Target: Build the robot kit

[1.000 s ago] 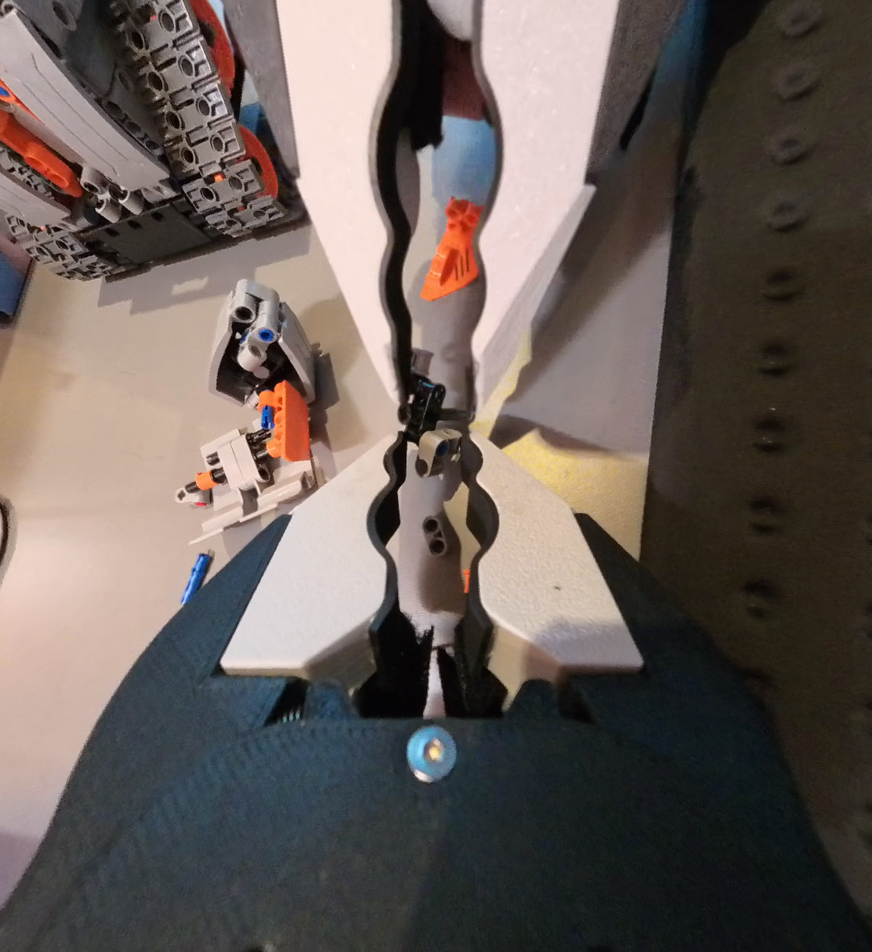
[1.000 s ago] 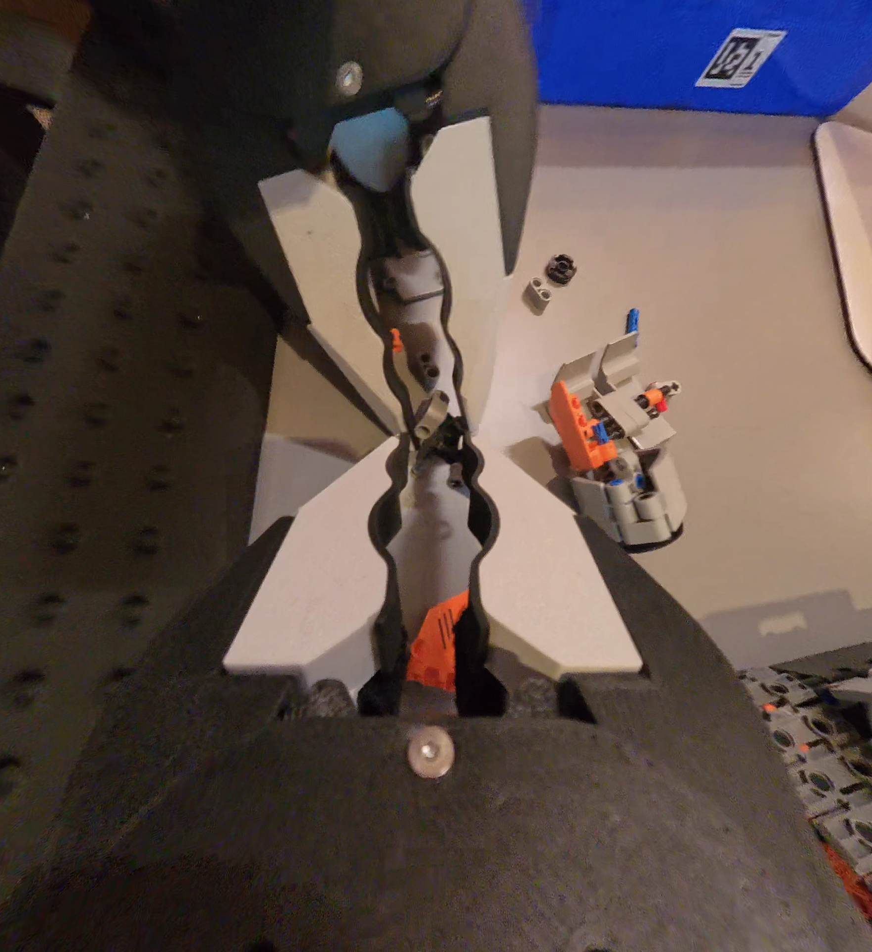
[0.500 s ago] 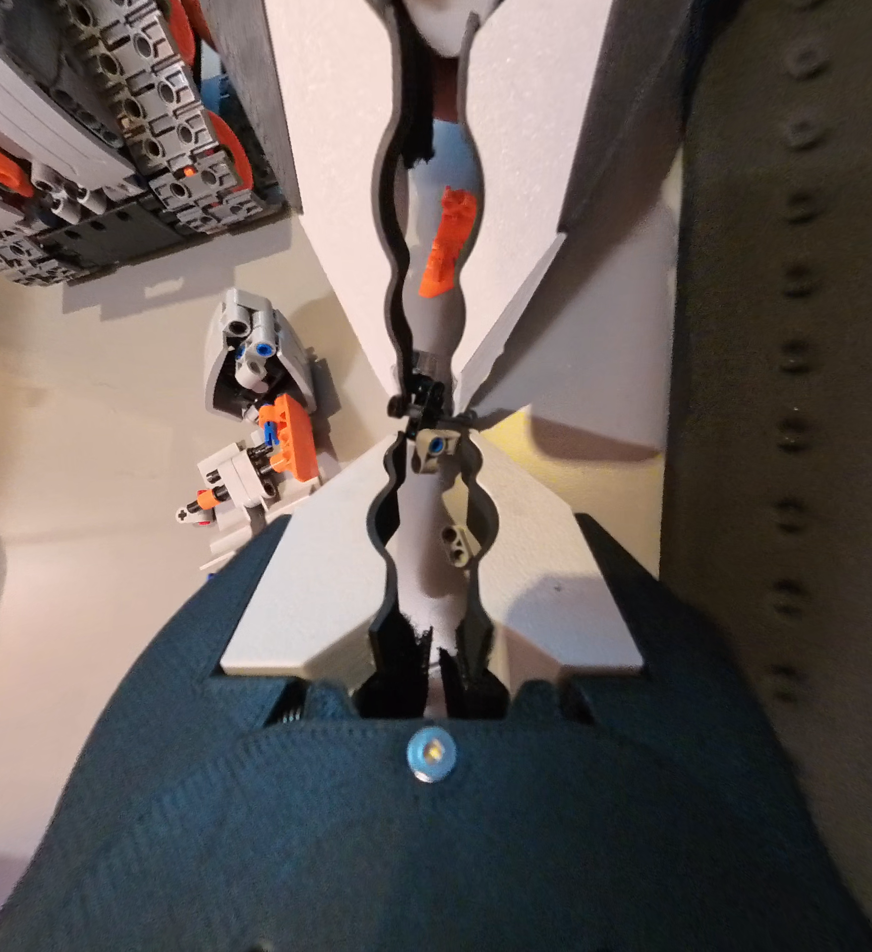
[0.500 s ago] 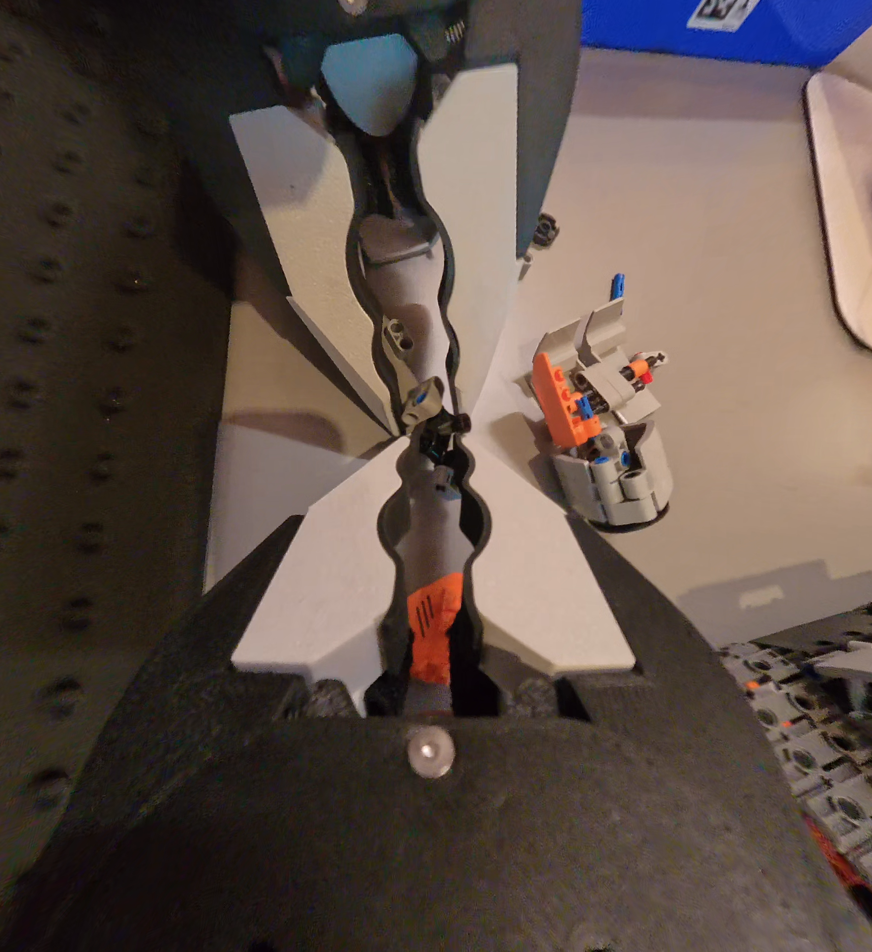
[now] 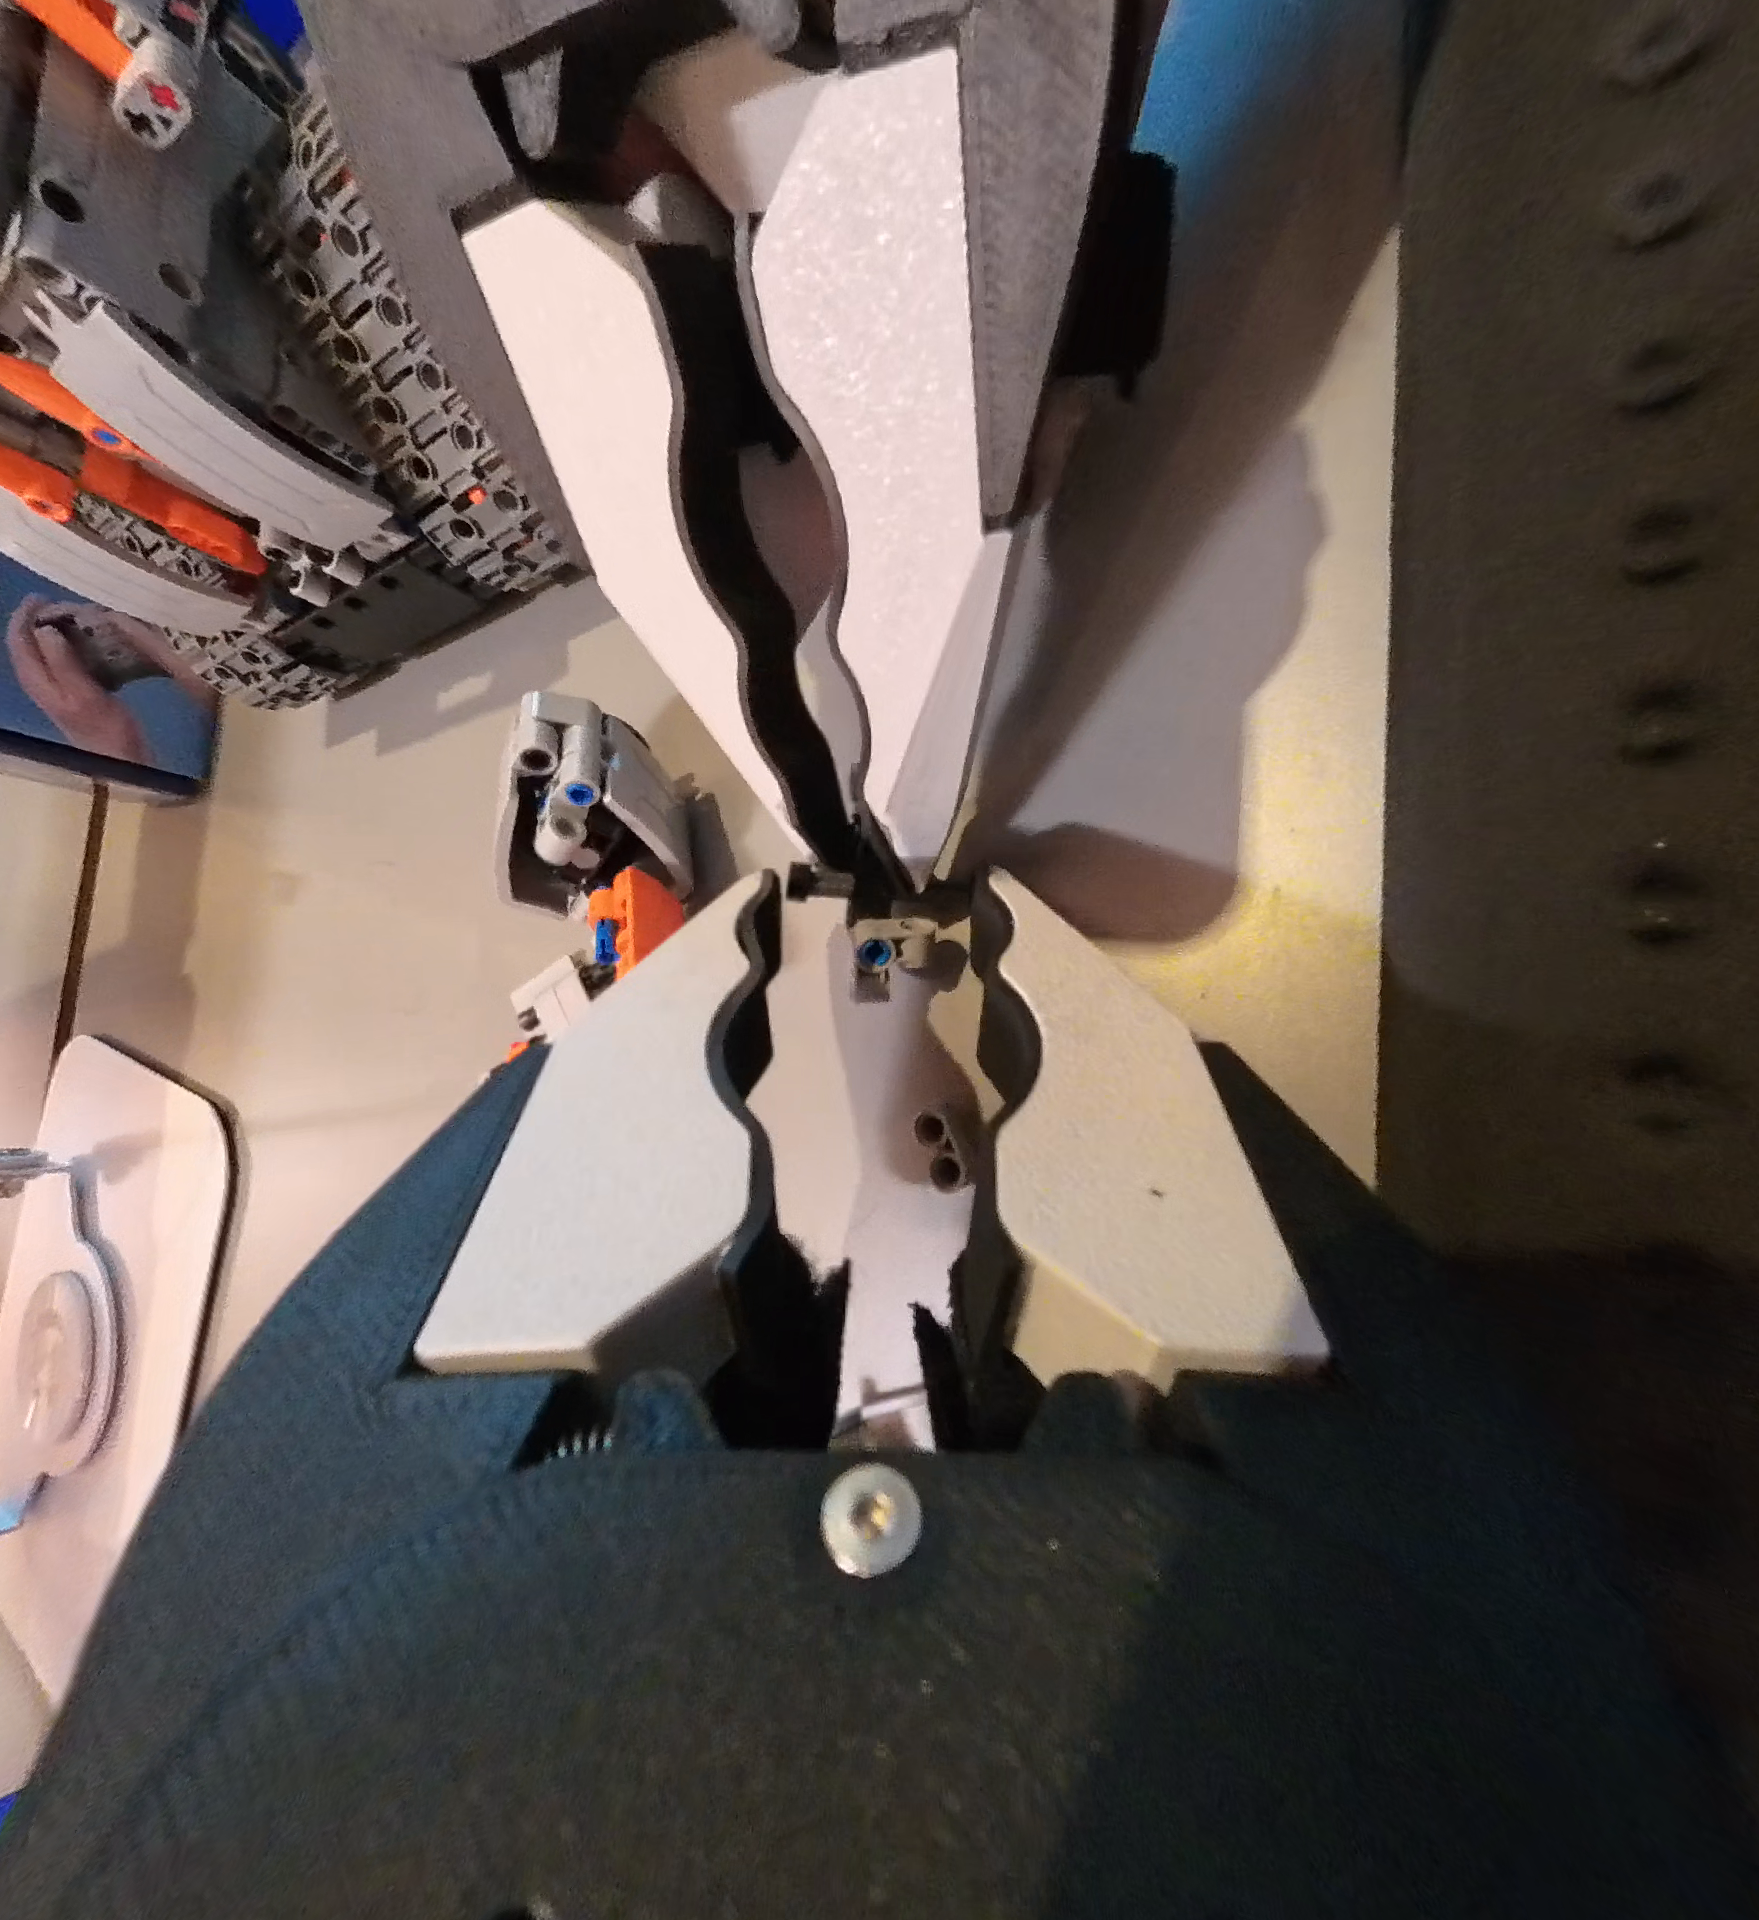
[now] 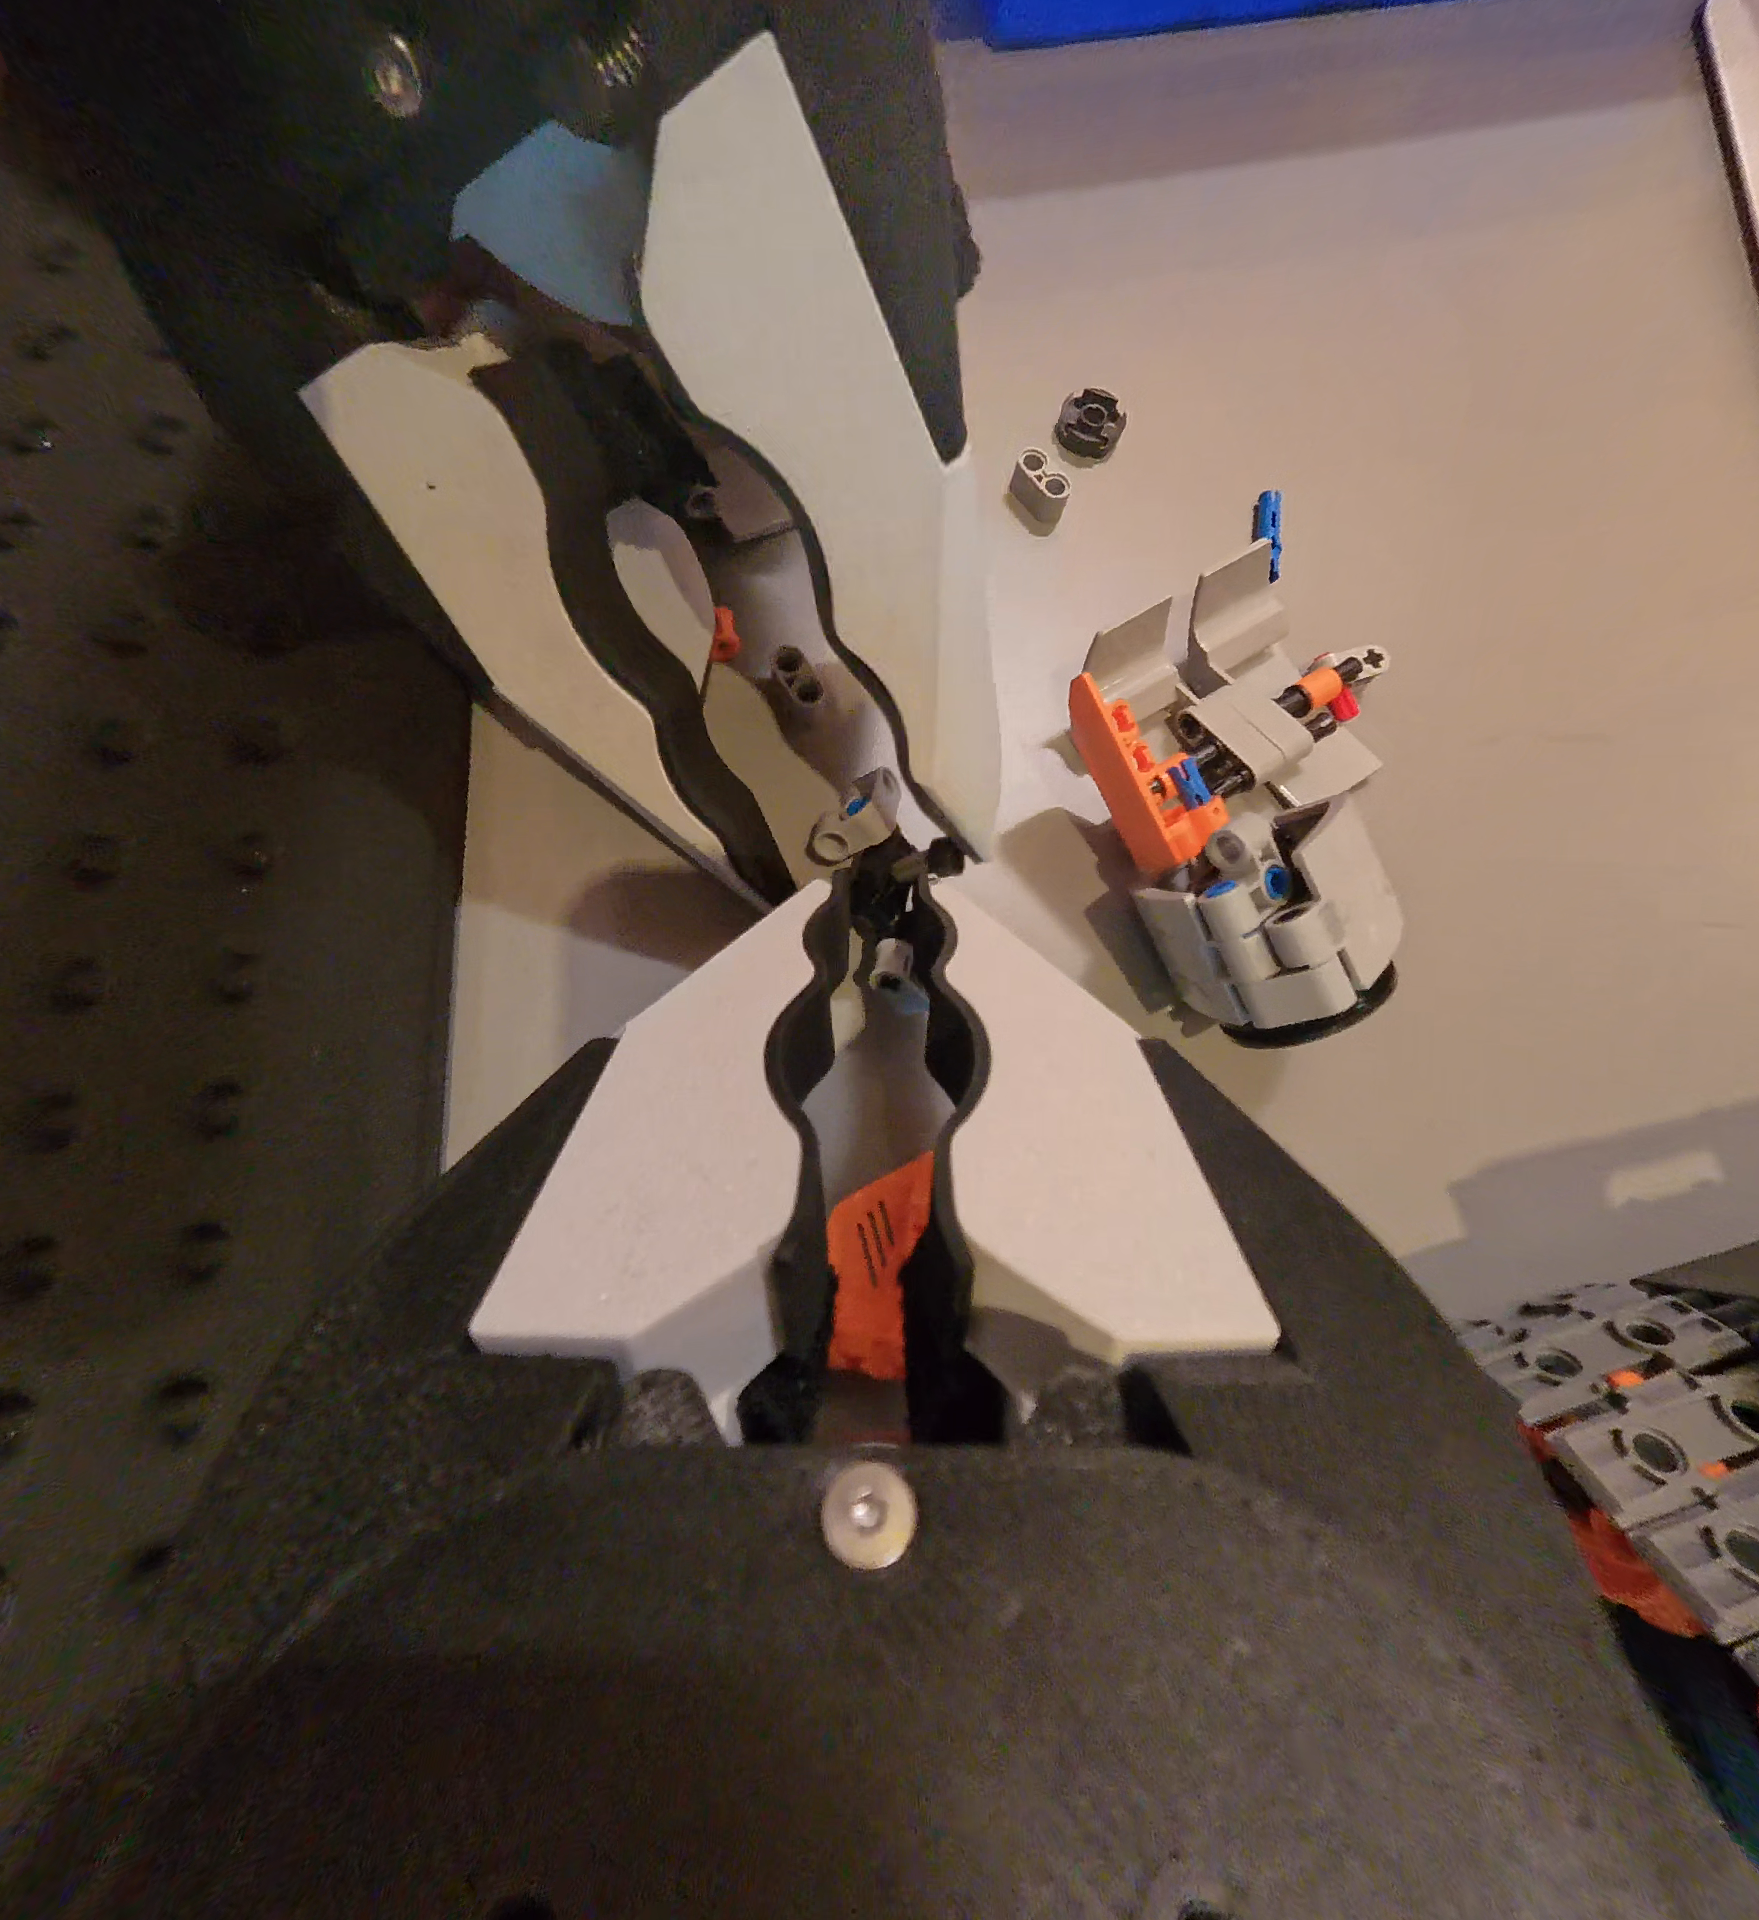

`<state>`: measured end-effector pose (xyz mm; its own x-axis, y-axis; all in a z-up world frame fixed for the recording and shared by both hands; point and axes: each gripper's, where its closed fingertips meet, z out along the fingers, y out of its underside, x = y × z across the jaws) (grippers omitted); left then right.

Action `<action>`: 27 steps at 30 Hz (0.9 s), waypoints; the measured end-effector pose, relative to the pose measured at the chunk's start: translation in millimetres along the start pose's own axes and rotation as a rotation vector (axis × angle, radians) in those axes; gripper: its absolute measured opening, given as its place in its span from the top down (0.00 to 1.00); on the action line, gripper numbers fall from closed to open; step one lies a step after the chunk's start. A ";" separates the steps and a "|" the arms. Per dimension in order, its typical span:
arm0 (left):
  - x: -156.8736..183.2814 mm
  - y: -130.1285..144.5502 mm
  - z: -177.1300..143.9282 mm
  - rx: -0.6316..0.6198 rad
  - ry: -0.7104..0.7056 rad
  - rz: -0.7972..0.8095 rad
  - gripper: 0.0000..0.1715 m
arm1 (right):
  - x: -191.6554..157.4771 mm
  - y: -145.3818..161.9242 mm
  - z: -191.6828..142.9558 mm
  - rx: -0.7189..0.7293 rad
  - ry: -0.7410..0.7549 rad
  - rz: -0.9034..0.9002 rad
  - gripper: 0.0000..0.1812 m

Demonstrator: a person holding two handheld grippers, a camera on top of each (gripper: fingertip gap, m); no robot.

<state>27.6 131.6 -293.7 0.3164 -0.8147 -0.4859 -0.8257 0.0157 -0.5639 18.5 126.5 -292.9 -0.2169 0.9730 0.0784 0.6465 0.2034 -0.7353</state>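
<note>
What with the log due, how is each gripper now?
Left gripper: around the grey connector; grip cannot be told.
Right gripper: closed on the black piece.

Each wrist camera looks steeply down along its own fingers at the worktop, at close range. The views face each other; both share the small grey-orange assembly.

Two grippers, two brick assemblies
</note>
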 end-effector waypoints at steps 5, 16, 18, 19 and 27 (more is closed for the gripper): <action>0.5 -0.7 1.3 -0.003 -0.012 0.012 0.81 | -0.1 0.9 -0.2 -0.007 -0.003 0.006 0.95; 1.6 -1.1 1.4 -0.022 -0.007 0.052 0.82 | -0.8 2.0 -0.2 -0.021 -0.003 0.004 0.96; 1.8 -1.3 1.2 -0.031 -0.008 0.097 0.82 | -1.1 2.3 -0.5 -0.022 -0.008 0.006 0.96; 2.1 -1.2 0.7 -0.039 -0.005 0.120 0.82 | -1.5 2.2 -0.4 -0.023 -0.009 0.003 0.96; 2.7 -1.0 0.2 -0.062 0.023 0.209 0.82 | -2.1 2.7 0.1 -0.028 -0.015 0.002 0.96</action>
<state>29.3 129.4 -294.6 0.1252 -0.8104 -0.5723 -0.8997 0.1504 -0.4098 20.6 124.9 -295.1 -0.2266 0.9717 0.0664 0.6672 0.2045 -0.7162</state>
